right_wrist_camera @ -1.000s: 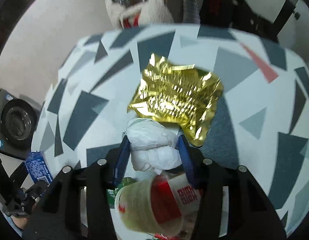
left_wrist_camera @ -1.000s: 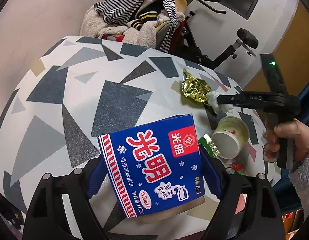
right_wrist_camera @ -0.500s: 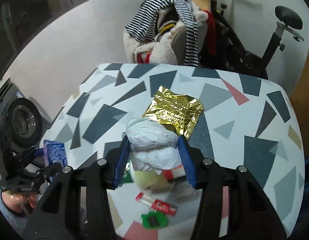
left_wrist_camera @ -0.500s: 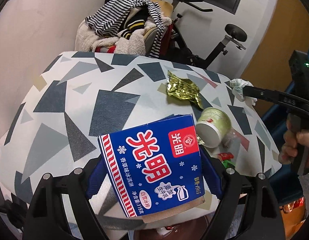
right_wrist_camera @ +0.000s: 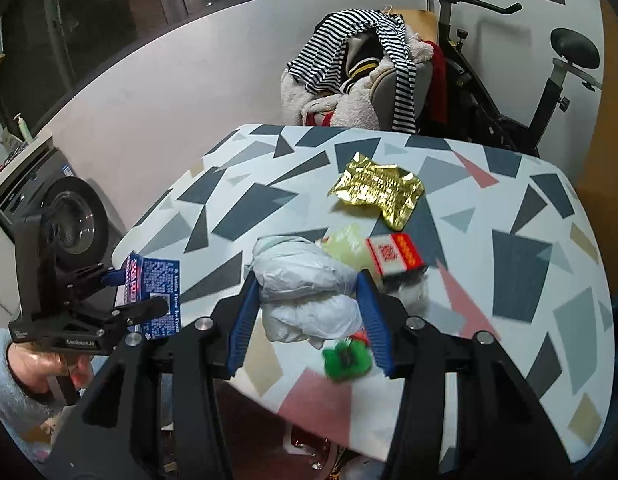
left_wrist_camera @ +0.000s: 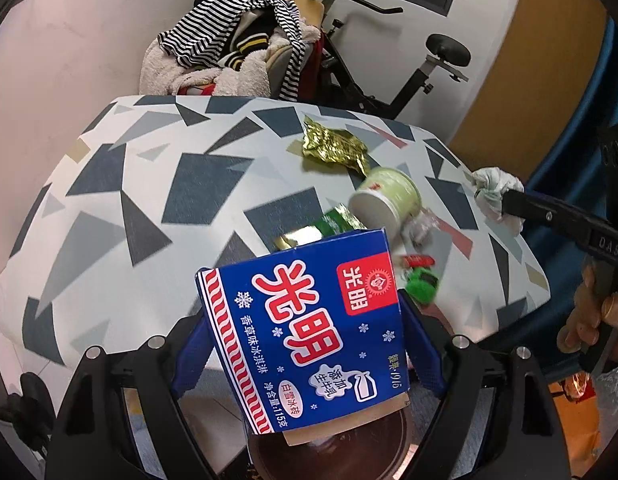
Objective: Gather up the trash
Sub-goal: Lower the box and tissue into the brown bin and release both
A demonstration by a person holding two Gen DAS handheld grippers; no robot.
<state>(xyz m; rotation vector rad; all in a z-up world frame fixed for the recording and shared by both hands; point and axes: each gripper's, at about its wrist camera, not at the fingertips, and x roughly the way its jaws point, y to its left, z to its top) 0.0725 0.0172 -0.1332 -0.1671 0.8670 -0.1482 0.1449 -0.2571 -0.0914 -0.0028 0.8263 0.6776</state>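
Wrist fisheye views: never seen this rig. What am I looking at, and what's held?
No robot: a person holds one two-finger gripper per hand, each with a fisheye camera looking along its fingers.

Left-wrist view: the left gripper clamps a blue ice-cream carton. The right gripper shows at the right.

Right-wrist view: the right gripper clamps a crumpled white tissue wad; the left gripper shows at the left.

On the triangle-patterned table lie a gold foil wrapper, a tipped pale-green paper cup, a small green piece, and smaller scraps.
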